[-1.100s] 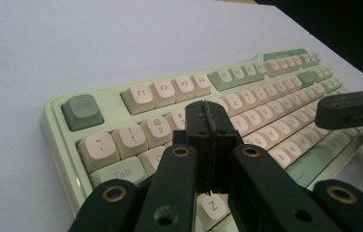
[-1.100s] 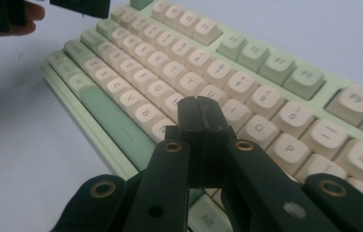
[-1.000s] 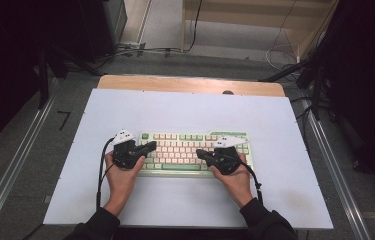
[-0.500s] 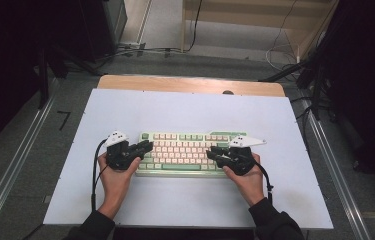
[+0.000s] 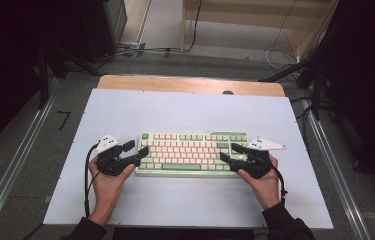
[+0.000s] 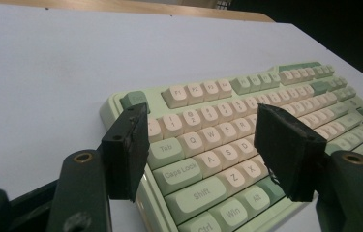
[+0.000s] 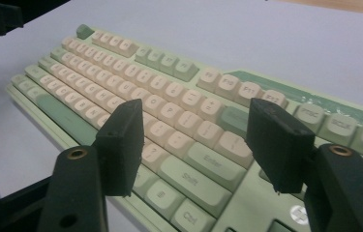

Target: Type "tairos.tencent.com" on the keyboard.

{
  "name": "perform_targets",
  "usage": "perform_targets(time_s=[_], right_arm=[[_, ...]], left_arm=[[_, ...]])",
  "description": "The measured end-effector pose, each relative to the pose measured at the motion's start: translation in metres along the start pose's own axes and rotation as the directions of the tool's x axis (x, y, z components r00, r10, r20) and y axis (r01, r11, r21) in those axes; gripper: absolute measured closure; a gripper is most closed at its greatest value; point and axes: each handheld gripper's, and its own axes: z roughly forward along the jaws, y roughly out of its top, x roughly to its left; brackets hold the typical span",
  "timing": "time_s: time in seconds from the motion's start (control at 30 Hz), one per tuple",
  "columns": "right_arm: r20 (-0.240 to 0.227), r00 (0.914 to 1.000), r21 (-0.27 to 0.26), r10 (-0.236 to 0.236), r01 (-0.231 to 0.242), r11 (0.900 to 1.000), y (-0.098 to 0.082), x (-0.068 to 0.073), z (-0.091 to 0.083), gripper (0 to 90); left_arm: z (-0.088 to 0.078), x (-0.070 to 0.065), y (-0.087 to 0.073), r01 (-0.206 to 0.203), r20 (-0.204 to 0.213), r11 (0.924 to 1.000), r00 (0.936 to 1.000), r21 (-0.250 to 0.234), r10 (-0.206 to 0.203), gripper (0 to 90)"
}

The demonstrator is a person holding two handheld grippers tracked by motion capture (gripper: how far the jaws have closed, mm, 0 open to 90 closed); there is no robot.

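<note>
Green-and-cream plastic keyboard [image 5: 191, 153] flat on white tabletop [image 5: 185, 110], near the front edge, a gripper at each short end.

Long axis running left to right across the table in the high view, keys facing up, function row on the far side, space bar on the near side. Left gripper [image 5: 136, 148] at the left end, jaws spread wide and just been opening, nothing clamped; in the left gripper view [image 6: 201, 145] the Tab and Caps Lock corner sits below and between the black pads without contact. Right gripper [image 5: 231, 153] at the right end, likewise wide and just been opening, empty; in the right gripper view [image 7: 196, 140] the Enter key area lies beneath the gap. Keyboard's front corners cut off by the frame edges in both gripper views; far legends blurred and unreadable. Underside hidden.
</note>
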Motion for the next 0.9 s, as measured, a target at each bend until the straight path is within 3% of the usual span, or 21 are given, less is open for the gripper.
perform_targets(time_s=[0.53, 0.9], right_arm=[[0.108, 0.9934, -0.015, 0.039, -0.038, 0.999, -0.02, -0.03, -0.043, 30.7], [0.183, 0.9783, -0.042, 0.097, -0.091, 0.995, -0.036, -0.052, -0.074, 30.5]], left_arm=[[-0.025, 0.01, -0.009, 0.018, -0.061, 0.9998, 0.998, 0.006, -0.017, 29.1], [-0.04, 0.023, -0.016, 0.039, -0.116, 0.9992, 0.9925, 0.004, -0.038, 27.7]])
